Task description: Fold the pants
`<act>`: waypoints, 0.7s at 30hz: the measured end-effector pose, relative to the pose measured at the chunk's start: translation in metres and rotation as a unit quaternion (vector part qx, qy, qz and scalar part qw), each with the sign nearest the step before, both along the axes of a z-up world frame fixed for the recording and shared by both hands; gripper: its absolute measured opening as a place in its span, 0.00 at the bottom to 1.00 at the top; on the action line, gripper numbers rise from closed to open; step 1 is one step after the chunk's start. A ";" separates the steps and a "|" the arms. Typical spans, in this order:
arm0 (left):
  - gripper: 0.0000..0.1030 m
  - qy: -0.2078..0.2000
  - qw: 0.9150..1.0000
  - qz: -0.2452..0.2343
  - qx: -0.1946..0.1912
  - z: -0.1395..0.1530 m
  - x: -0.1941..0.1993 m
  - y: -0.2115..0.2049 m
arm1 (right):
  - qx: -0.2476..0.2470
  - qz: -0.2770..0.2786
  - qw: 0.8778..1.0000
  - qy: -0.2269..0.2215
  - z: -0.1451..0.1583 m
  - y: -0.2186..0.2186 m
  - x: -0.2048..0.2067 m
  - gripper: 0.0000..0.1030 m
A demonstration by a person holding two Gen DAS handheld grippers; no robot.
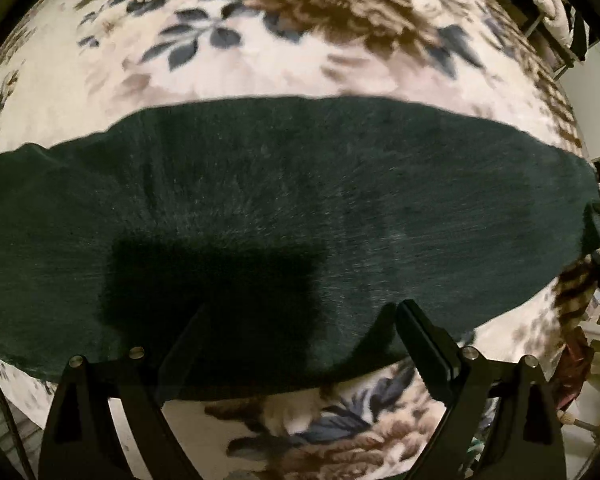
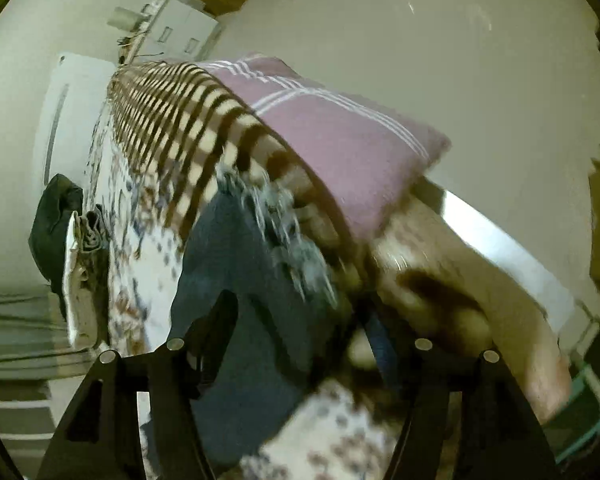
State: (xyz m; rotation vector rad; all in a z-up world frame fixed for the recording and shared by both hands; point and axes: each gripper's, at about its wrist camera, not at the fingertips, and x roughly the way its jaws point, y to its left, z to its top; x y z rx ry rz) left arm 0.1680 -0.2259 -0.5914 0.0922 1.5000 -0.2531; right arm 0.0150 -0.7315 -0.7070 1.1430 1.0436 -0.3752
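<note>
The dark green pants (image 1: 284, 200) lie flat as a wide folded band across a floral blanket (image 1: 260, 48). My left gripper (image 1: 300, 320) hovers over their near edge with its fingers (image 1: 424, 344) spread wide and nothing between them. In the right wrist view the image is blurred. My right gripper (image 2: 296, 320) is open and empty, its fingers (image 2: 216, 320) apart over a dark blue-looking cloth (image 2: 240, 280), which may be an end of the pants, lying on the blanket (image 2: 140, 264).
A pink striped pillow (image 2: 340, 136) and a brown checked blanket (image 2: 180, 120) lie beyond the right gripper. Dark and pale clothes (image 2: 68, 240) are piled at the bed's left edge. A white wall (image 2: 420, 40) rises behind. Room clutter (image 1: 596, 320) shows past the bed's right edge.
</note>
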 end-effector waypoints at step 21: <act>0.92 0.003 1.000 0.008 -0.005 -0.007 0.004 0.007 | -0.068 -0.036 0.997 -0.029 0.047 0.035 -0.029 0.23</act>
